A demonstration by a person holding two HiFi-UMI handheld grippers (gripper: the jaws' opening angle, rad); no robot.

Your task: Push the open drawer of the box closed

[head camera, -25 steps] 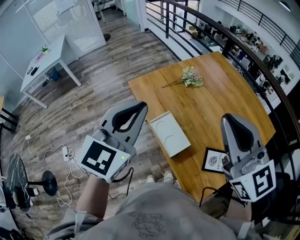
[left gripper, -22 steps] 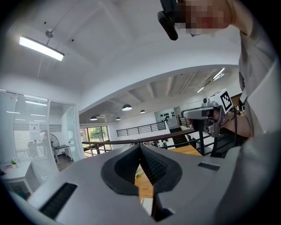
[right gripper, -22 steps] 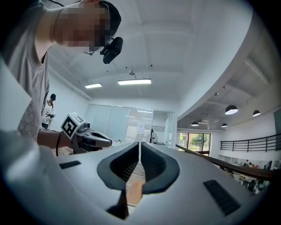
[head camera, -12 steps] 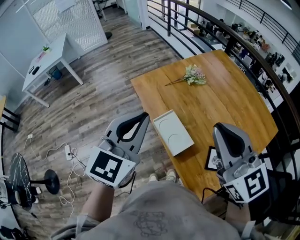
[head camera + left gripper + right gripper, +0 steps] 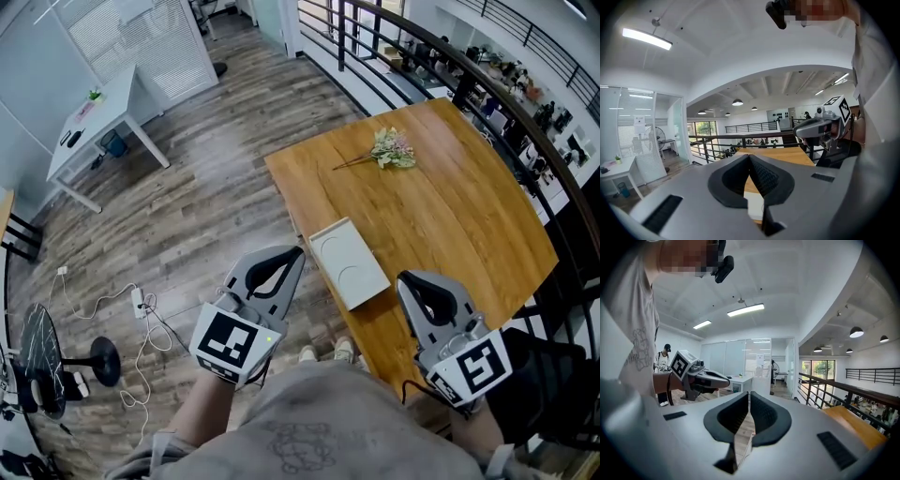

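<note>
Both tongs pressed together, empty, short of the box.
Between left tongs (image 5: 296, 253) and right tongs (image 5: 411, 277) lies the white box (image 5: 349, 264), at the near edge of the tabletop (image 5: 450, 197); its long axis runs away from the person, left tongs slightly nearer (drawer and contents not discernible).

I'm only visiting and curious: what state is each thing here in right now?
Left grey two-jaw tool: shut, empty.
Right grey two-jaw tool: shut, empty.
Flat white box: lying on the brown wooden table; whether its drawer is open can't be told.
Pale flower sprig: lying flat, untouched.
</note>
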